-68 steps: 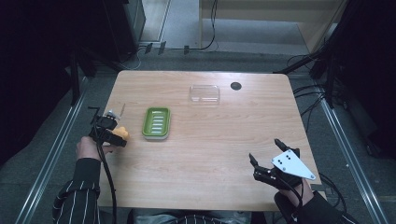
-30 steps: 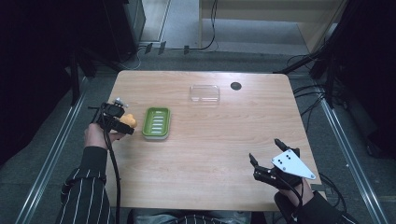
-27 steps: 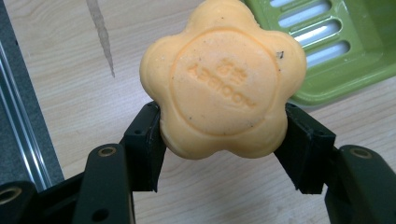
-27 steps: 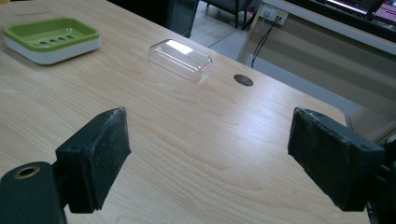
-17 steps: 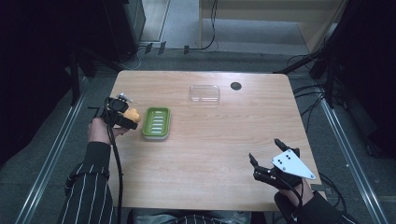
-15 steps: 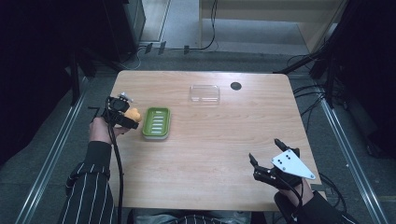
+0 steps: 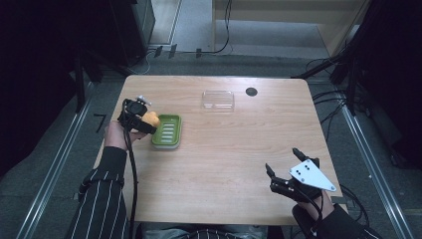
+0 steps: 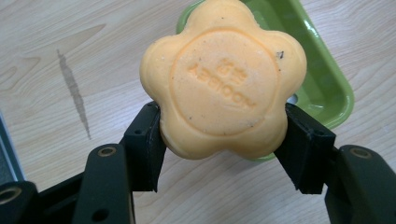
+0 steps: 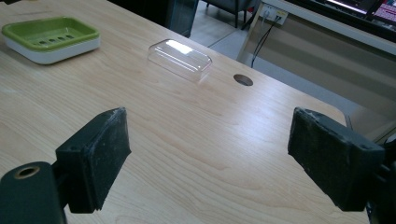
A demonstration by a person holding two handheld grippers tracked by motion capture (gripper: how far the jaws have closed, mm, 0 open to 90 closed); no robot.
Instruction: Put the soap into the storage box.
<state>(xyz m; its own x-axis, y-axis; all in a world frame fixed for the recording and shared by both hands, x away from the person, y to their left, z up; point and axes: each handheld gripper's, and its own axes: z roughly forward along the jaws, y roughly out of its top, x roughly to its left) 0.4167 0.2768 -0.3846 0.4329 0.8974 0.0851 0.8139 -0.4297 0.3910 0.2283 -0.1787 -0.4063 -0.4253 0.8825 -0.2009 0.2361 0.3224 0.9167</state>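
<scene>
Now carried closer, the orange soap (image 8: 223,79) is clamped in the left gripper (image 7: 141,120) beside the green dish (image 7: 167,132); placement seems imminent, the right gripper (image 7: 283,172) held open.

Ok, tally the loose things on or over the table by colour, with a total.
Orange: 1, the flower-shaped soap clamped in the left gripper.
Green: 1, the soap dish.
Clear: 1, the plastic lid.
Total: 3.
</scene>
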